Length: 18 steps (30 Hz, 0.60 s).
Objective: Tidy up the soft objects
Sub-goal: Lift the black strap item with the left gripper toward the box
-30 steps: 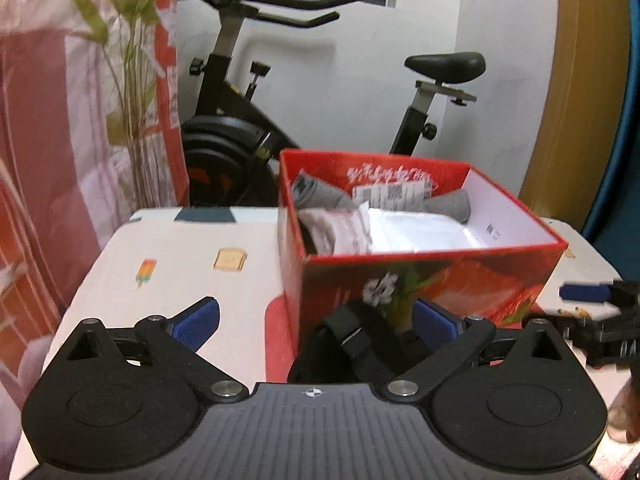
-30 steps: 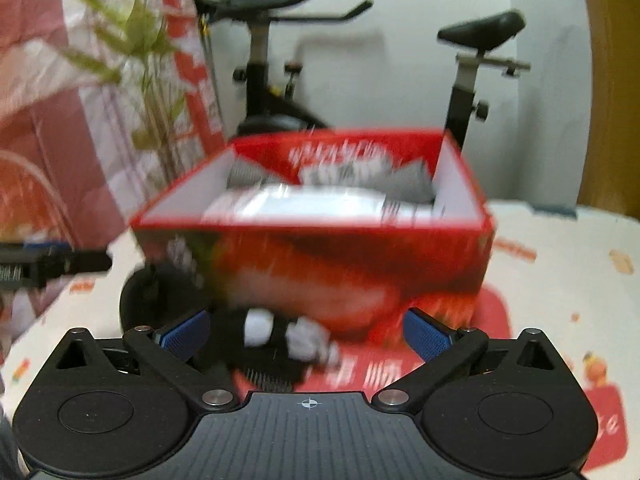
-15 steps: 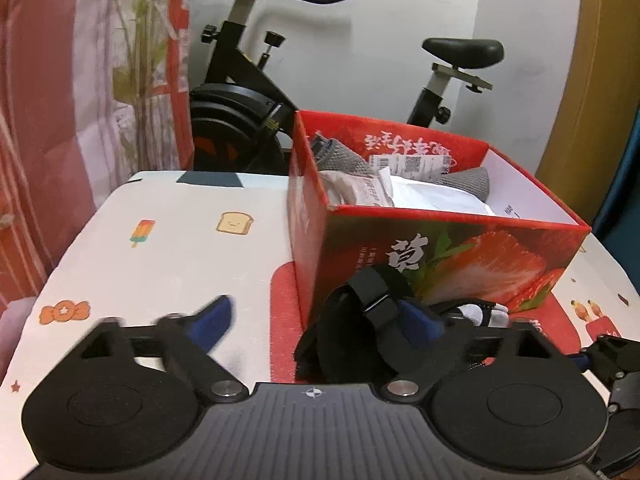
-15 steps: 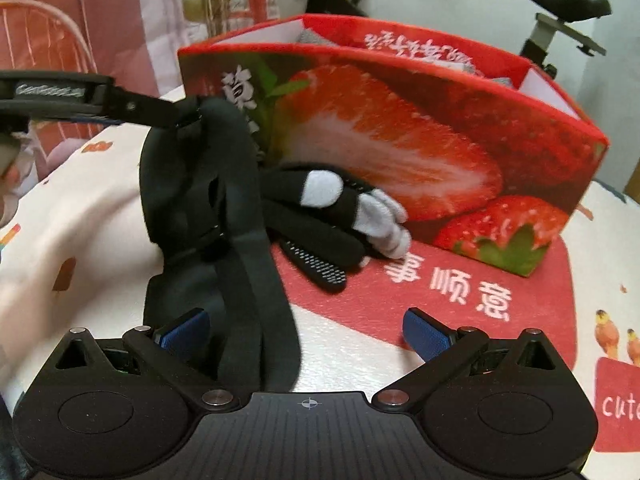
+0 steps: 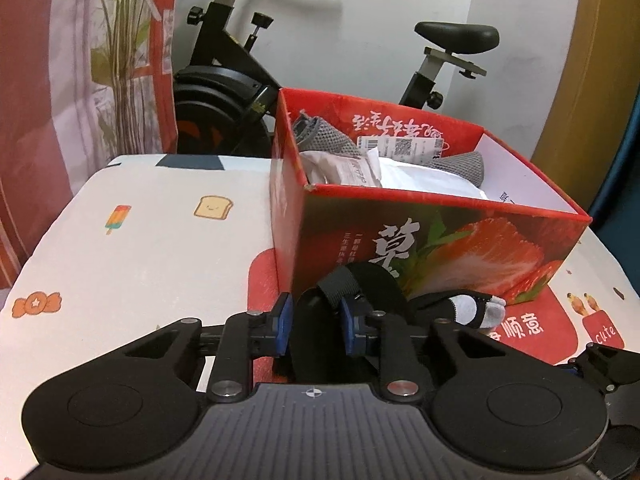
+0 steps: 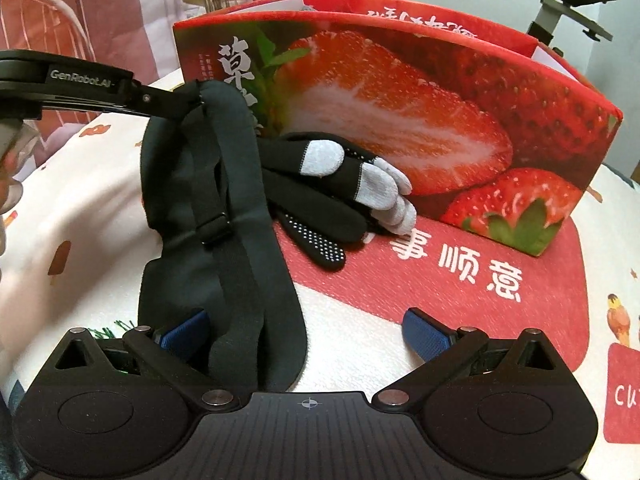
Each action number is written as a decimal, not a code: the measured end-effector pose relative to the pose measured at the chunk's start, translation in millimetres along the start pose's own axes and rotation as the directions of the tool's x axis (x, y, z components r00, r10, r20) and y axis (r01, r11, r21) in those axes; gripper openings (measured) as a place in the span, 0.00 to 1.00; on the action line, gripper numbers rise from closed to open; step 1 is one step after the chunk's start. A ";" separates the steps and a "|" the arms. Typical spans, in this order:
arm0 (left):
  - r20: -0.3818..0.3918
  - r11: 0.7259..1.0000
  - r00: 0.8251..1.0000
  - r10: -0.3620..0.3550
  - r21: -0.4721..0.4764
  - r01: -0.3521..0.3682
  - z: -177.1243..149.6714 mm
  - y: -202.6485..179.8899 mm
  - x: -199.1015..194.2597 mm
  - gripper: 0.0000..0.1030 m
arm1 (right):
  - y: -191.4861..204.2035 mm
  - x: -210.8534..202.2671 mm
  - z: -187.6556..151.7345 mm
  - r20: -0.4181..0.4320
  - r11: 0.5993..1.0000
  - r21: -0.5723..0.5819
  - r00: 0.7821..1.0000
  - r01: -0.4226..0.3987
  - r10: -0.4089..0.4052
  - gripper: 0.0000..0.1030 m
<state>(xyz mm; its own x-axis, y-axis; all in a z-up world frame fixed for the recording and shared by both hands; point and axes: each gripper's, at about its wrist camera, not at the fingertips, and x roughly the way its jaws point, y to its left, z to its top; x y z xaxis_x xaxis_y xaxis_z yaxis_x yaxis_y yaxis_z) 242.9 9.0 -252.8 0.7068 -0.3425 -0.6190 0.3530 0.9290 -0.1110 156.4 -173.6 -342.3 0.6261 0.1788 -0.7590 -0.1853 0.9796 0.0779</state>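
A black eye mask (image 5: pixel 316 320) with an adjustable strap stands on edge in front of the red strawberry box (image 5: pixel 440 208). My left gripper (image 5: pixel 316 324) has its jaws closing, and both blue pads touch the mask's upper end. In the right wrist view the left gripper's fingers (image 6: pixel 160 98) pinch the top of the eye mask (image 6: pixel 224 200). My right gripper (image 6: pixel 304 332) is open, and the mask's lower end lies between its fingers, next to the left pad. Black gloves with grey fingertips (image 6: pixel 340 184) lie against the box (image 6: pixel 400 92).
The box holds grey cloth (image 5: pixel 324 140) and white packets (image 5: pixel 424 176). The table wears a white printed cloth (image 5: pixel 140 248) with a red patch (image 6: pixel 480 280). An exercise bike (image 5: pixel 224 92) and a red-and-white curtain (image 5: pixel 40 80) stand behind. A hand (image 6: pixel 6 168) shows at the left edge.
The left jaws have gone from wide apart to pinching the eye mask. Both grippers have dropped lower and nearer the mask, and the right one now straddles its lower end.
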 end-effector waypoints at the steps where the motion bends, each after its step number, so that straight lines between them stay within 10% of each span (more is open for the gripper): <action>1: -0.001 1.000 1.000 -0.001 -0.003 0.001 0.0 0.3 -0.9 0.25 | -0.6 0.1 -0.2 -0.001 1.000 0.001 1.000 0.004 -0.004 1.00; 18: -0.006 0.995 0.995 0.095 -0.011 -0.095 -27.7 9.6 -23.8 0.15 | -44.6 -7.6 -2.2 0.006 0.994 0.061 0.996 0.090 -0.091 1.00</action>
<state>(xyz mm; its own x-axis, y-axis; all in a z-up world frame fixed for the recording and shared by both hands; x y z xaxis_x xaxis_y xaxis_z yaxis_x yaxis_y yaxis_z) 212.5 30.0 -260.7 0.7332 -0.2522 -0.6315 0.2779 0.9587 -0.0602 158.2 -218.8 -341.5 0.6446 0.0898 -0.7592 -0.0815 0.9955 0.0486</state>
